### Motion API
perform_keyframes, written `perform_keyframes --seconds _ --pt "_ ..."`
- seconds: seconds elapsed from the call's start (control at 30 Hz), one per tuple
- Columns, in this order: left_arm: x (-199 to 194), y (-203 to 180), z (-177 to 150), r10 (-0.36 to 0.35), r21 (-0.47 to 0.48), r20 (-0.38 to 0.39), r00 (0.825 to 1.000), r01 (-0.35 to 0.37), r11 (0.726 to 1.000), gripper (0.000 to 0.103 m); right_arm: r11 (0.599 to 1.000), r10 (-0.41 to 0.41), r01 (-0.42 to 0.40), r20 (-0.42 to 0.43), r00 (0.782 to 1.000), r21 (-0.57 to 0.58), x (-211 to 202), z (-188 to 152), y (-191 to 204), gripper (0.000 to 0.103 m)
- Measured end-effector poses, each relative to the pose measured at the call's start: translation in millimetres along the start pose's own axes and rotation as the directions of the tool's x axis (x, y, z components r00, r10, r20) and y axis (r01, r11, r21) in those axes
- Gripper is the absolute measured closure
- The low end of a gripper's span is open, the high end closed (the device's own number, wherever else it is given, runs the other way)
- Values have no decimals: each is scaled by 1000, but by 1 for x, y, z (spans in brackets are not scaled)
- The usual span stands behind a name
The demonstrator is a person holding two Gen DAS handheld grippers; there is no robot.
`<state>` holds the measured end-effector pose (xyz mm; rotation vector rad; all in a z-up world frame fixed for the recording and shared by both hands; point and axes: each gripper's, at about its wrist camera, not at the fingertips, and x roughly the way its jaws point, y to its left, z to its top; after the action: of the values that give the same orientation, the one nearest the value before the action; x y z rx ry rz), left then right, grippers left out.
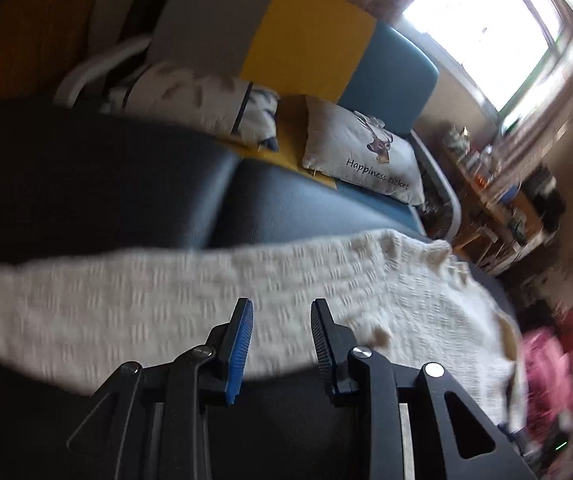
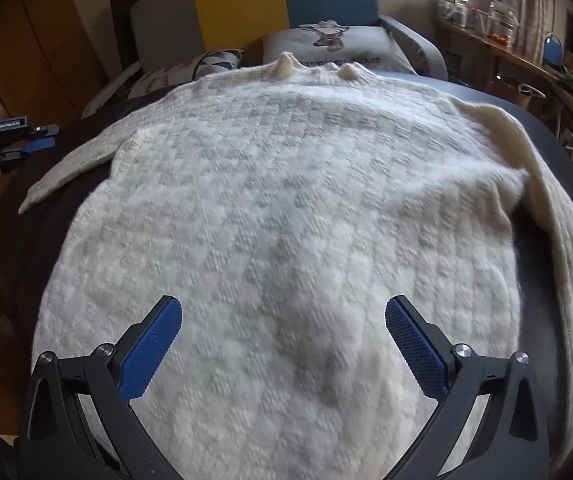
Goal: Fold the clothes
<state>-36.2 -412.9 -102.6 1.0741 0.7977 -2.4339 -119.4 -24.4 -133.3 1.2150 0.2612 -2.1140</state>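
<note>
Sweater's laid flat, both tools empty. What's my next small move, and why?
Probably bring the left tool down onto the cream knitted sweater's outstretched sleeve and pinch it: the sleeve lies unfolded right beneath the open tool, ready to fold over the body.

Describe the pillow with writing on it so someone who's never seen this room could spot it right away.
Find the sofa with the grey, yellow and blue back panels, behind the cream knitted sweater. On its seat, below the blue panel, leans a white pillow. Unlike the blue-and-white patterned cushion beside it, it has a deer head picture above the script "Happiness ticket".
</note>
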Motion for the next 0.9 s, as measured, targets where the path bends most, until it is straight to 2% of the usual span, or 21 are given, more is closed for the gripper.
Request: perform_keyframes --seconds 0.17,0.2,0.3,0.4,0.57,0.63,0.7,0.8,0.87,0.9 --pt "50 -41 6 43 164 -23 999 -39 986 73 998 15 -12 52 999 -58 23 66 9 0" --pt "64 -46 6 55 186 -47 997 -46 981 73 998 15 -11 60 998 -69 29 82 4 0" --pt "90 -51 4 120 229 -67 991 -102 968 73 996 17 -12 61 998 -89 55 126 -9 0" --pt "108 -45 4 179 252 -84 980 -153 956 73 996 49 -47 22 999 -71 84 153 -26 0" --pt "109 -43 -1 188 328 -54 981 -160 931 71 999 36 -38 -72 997 -26 134 161 -48 0" --pt "110 -44 -3 200 366 -38 979 -173 914 71 999 -4 1 -55 998 -50 146 159 -50 0" --pt "108 -41 -2 199 356 -44 979 -171 919 71 995 -28 24 -45 999 -93 148 159 -44 0" --pt "101 -39 4 186 316 -67 980 -155 936 72 992 15 -25 -81 997 -122 142 160 -40 0" --pt "94 -43 10 139 292 -60 989 -116 949 73 992 51 -57 -59 997 -113 123 164 -48 0" --pt "88 -50 13 85 289 -45 995 -68 955 75 992 50 -54 -38 998 -111 114 165 -53 0"
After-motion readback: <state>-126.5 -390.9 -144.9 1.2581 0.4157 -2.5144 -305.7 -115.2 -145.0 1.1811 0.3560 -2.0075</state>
